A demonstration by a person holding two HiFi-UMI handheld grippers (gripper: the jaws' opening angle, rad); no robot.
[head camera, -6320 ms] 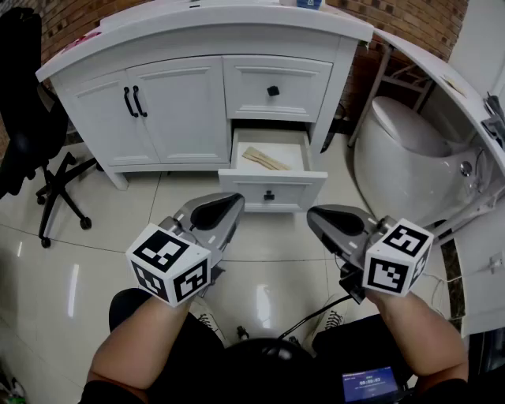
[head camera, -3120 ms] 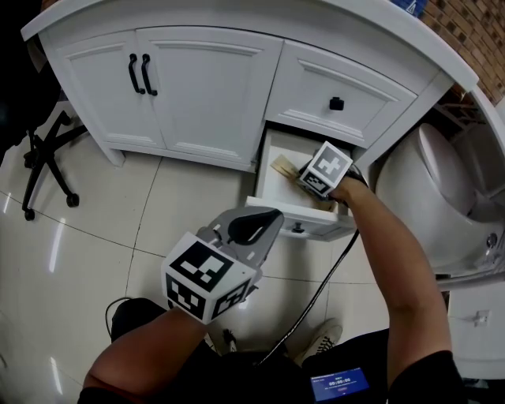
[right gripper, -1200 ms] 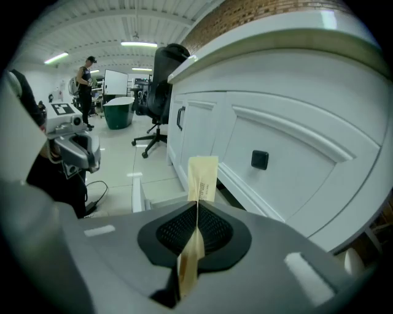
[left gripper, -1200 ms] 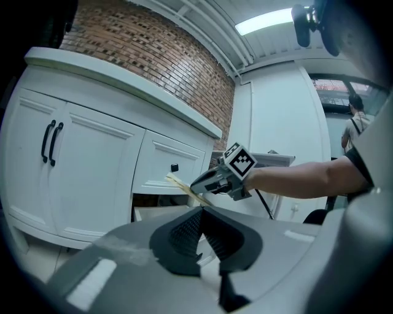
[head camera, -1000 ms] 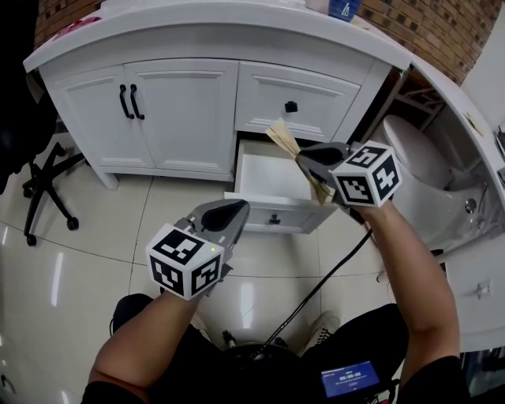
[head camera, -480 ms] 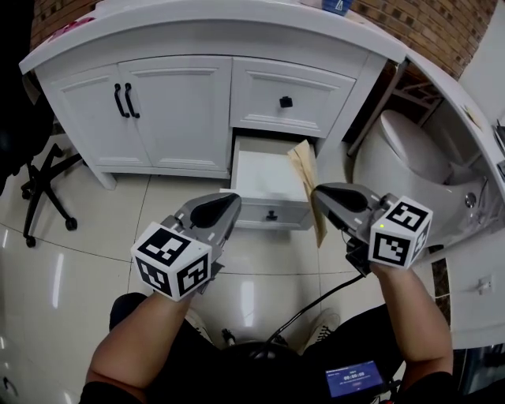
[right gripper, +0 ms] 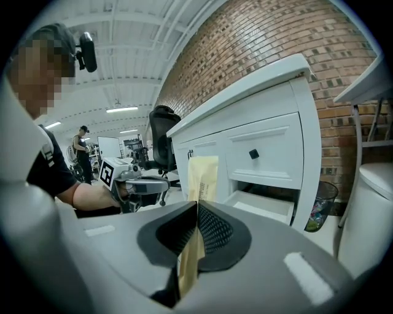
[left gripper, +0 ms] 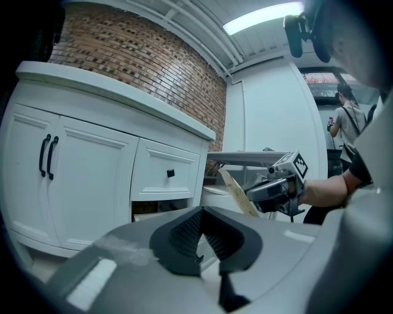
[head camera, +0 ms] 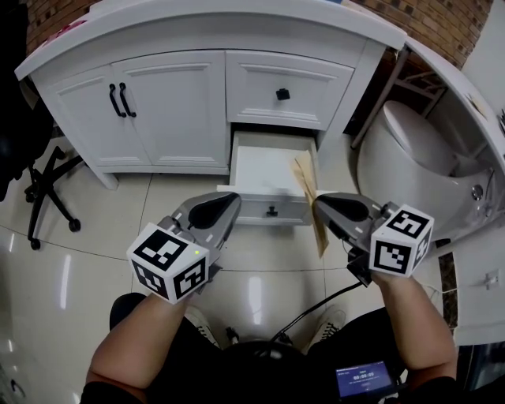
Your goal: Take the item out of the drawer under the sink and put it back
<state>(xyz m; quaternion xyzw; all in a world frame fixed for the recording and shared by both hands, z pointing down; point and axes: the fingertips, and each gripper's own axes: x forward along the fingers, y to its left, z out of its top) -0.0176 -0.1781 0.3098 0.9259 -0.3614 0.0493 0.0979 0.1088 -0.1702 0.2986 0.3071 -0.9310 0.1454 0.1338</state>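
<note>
Presently, the right tool (head camera: 319,205) pinches a flat tan paper packet (head camera: 304,178) between its jaws; the right gripper view shows the jaws pressed against both faces of the packet (right gripper: 202,176) at roughly its mid-length. The packet's long axis stands close to upright in that view. One end rises above the jaw tips and the other hangs below them. In the head view the same axis runs from the right side of the open drawer (head camera: 252,207) back toward the person, and the lower end shows against the tiled floor (head camera: 260,268). The packet is held in the air, clear of the drawer. Whether its upper end is directly above the drawer or just in front of it cannot be fixed from the head view.

The drawer is pulled out beneath the white counter (head camera: 237,20), below a closed drawer with a black knob (head camera: 282,95).

The left tool (head camera: 231,203) is held to the left of the drawer front. Its jaws are pressed together with nothing between them (left gripper: 201,216).
</note>
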